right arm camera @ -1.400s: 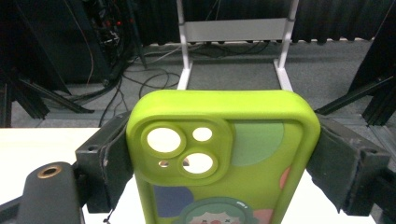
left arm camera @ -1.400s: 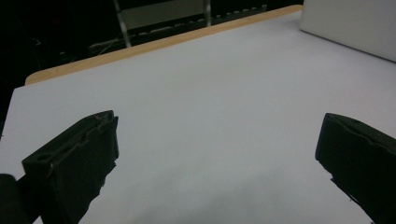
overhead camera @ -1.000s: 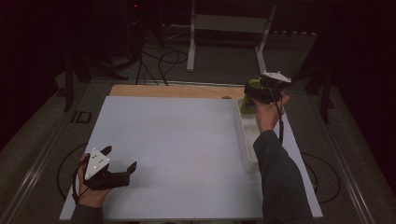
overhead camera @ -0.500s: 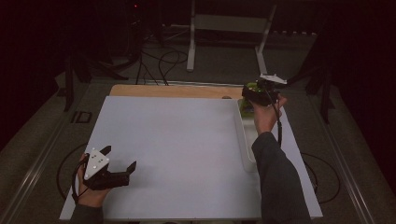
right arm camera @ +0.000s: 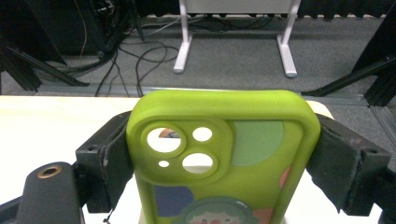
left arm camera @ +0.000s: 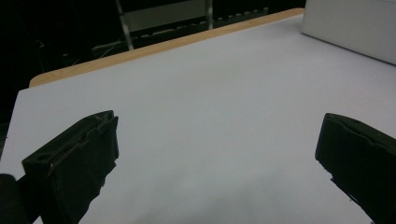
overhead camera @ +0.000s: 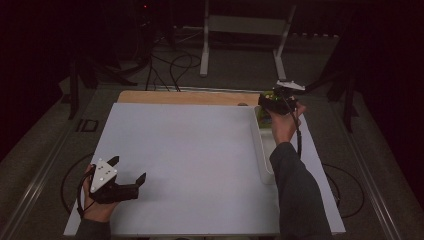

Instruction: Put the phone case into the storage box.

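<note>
Right gripper (overhead camera: 267, 101) clamped on green phone case (right arm camera: 223, 154), case pinched between both jaws, held raised over far end of white tray (overhead camera: 262, 150). Right forearm stretched forward along tray. Left gripper (overhead camera: 127, 170) spread wide, nothing held, rested low at near-left of white table (overhead camera: 190, 155).

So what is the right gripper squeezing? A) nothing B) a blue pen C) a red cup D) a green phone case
D: in the right gripper view the two black jaws of the right gripper press on both sides of the green phone case, with its camera holes showing.
</note>
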`<state>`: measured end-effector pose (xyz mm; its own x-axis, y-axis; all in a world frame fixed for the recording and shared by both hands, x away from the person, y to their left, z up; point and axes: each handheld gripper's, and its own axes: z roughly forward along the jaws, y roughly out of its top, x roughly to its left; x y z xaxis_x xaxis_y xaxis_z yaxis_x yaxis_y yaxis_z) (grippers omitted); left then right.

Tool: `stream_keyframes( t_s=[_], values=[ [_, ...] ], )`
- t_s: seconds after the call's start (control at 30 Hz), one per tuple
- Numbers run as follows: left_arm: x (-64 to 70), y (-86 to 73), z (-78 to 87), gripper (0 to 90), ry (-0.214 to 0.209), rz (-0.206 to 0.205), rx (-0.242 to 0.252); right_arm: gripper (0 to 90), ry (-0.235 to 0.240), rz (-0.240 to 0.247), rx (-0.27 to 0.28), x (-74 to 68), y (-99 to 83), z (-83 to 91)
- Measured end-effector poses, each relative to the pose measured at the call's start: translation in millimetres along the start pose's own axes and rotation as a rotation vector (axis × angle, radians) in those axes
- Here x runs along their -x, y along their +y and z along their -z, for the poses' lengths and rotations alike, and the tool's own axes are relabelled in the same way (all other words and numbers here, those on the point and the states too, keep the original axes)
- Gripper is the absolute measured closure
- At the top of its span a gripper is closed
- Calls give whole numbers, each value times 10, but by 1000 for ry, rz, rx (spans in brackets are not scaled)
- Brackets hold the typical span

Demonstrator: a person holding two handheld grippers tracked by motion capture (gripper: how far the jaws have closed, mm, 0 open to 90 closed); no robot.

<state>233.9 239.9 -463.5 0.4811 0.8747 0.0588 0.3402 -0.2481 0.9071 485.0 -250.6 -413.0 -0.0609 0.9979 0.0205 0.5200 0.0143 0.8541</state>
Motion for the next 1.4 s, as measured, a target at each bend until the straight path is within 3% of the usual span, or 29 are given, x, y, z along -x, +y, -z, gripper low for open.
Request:
stream_keyframes(
  t_s=[0.8, 1.4],
  values=[
    [-8, -4, -3, 1, 0, 5, 2, 155, -11, 26, -75, -58, -102, -176],
    [-4, 1, 1, 1, 1, 5, 4, 153, -23, 22, -77, -82, -131, -223]
  ],
)
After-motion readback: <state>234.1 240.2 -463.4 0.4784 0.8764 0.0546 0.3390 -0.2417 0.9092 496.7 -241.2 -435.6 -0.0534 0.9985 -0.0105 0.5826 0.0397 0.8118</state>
